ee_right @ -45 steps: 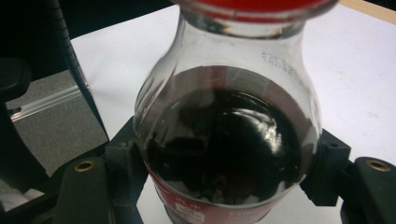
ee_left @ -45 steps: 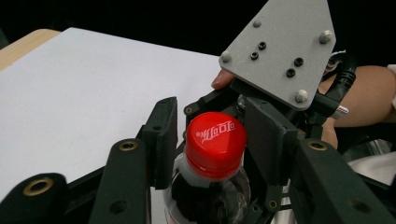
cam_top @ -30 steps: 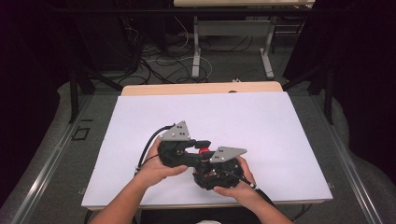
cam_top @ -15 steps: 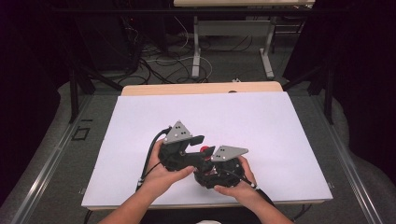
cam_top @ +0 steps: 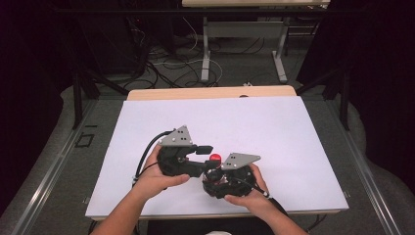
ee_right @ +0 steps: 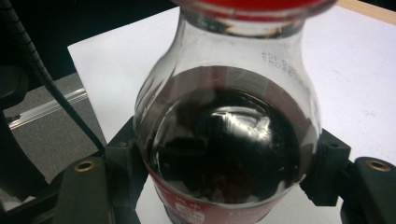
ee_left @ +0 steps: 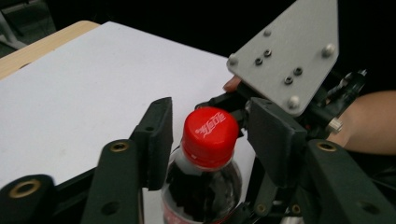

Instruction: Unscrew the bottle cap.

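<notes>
High view, white table (cam_top: 274,127), dark cabled room, right tongs (cam_top: 219,172) gripping cola bottle (ee_right: 224,154), left tongs (ee_left: 205,135) closing around cap (ee_left: 208,135)

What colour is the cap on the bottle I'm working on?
Red, with white lettering on top. The cap shows best in the left gripper view.

Clear glossy plastic bottle (ee_right: 224,140) with a smooth red plastic cap (ee_left: 208,135); beside the cap, matt black plastic jaws and a dull grey metal plate (ee_left: 289,51); matt white tabletop (cam_top: 254,122).
</notes>
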Motion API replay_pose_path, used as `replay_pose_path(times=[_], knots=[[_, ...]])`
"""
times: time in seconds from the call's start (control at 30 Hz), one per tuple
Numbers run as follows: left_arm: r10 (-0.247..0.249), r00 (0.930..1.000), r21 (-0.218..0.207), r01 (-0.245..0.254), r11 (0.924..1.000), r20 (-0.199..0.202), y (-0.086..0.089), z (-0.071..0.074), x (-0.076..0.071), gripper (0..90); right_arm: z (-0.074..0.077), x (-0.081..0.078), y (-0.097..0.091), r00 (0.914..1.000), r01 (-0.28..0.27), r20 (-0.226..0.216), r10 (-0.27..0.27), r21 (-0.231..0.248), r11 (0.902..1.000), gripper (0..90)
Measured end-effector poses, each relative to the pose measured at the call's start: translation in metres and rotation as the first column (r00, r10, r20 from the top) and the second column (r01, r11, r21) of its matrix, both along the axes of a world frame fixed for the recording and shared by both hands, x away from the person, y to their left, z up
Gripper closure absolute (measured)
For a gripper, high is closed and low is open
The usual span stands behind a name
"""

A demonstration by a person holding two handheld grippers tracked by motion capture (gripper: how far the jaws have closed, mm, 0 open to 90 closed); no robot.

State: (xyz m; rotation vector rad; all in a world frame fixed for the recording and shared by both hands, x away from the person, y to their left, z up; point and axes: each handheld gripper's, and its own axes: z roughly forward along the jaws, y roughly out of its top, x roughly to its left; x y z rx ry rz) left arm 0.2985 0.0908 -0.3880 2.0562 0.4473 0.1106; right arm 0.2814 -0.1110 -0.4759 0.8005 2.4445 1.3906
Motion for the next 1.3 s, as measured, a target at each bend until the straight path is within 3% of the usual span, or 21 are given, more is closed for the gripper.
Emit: replay_pose_path(times=[0.17,0.3,0.37,0.43,0.5,0.57,0.63,0.67,0.77,0.87,1.03,1.17,1.3], knots=[[-0.053,0.9986,-0.01,0.053,0.9985,0.003,-0.004,-0.005,0.004,54.4,0.001,-0.002,0.002,0.9997,-0.022,-0.003,0.022,-0.01,0.9997,29.8],[-0.098,0.9951,-0.012,0.099,0.9951,0.013,-0.007,-0.007,0.005,60.8,0.0,-0.004,0.005,0.9994,-0.034,-0.005,0.034,-0.006,0.9994,29.8],[-0.083,0.9964,-0.014,0.083,0.9964,0.019,-0.008,-0.008,0.005,61.2,0.0,-0.004,0.005,0.9995,-0.031,-0.005,0.031,-0.005,0.9995,29.8],[-0.044,0.9986,-0.019,0.045,0.9988,0.029,-0.01,-0.009,0.002,61.5,-0.001,-0.003,0.004,0.9999,-0.01,-0.005,0.01,-0.005,0.9999,29.8],[0.05,0.9987,-0.018,-0.049,0.9986,0.007,-0.013,-0.009,-0.004,61.5,-0.001,-0.001,0.003,1.0,-0.001,0.004,0.001,-0.008,1.0,29.8],[0.172,0.9852,-0.018,-0.172,0.985,-0.006,-0.02,-0.009,-0.012,61.4,-0.001,-0.002,0.003,1.0,0.006,-0.004,-0.006,-0.01,0.9999,29.8],[0.224,0.9743,-0.01,-0.224,0.9746,0.026,-0.025,-0.01,-0.018,61.3,-0.001,-0.001,0.003,0.9998,0.007,-0.018,-0.007,-0.018,0.9998,29.8],[0.226,0.9735,-0.005,-0.226,0.9741,0.035,-0.026,-0.009,-0.019,60.8,-0.002,-0.001,0.003,0.9999,0.011,-0.007,-0.011,-0.01,0.9999,29.8],[0.205,0.9778,-0.001,-0.205,0.9787,0.043,-0.023,-0.007,-0.018,49.5,-0.002,-0.001,0.003,0.9999,0.011,-0.008,-0.011,0.0,0.9999,29.8],[0.171,0.9852,-0.025,-0.171,0.985,0.016,-0.014,-0.003,-0.015,42.6,0.0,-0.002,0.001,1.0,0.002,0.001,-0.002,0.002,1.0,29.8],[0.121,0.9925,-0.045,-0.12,0.9918,0.02,0.0,0.004,-0.013,43.5,0.0,-0.001,0.001,1.0,-0.002,-0.004,0.002,0.003,1.0,29.8],[0.046,0.9981,-0.008,-0.046,0.9989,0.041,0.005,0.005,-0.01,46.1,0.0,-0.001,0.002,0.9999,-0.001,-0.011,0.001,0.008,1.0,29.8],[-0.005,0.9993,0.009,0.004,1.0,0.036,0.004,0.002,-0.003,48.4,0.001,-0.002,0.002,0.9997,-0.018,-0.014,0.018,-0.003,0.9998,29.8]])
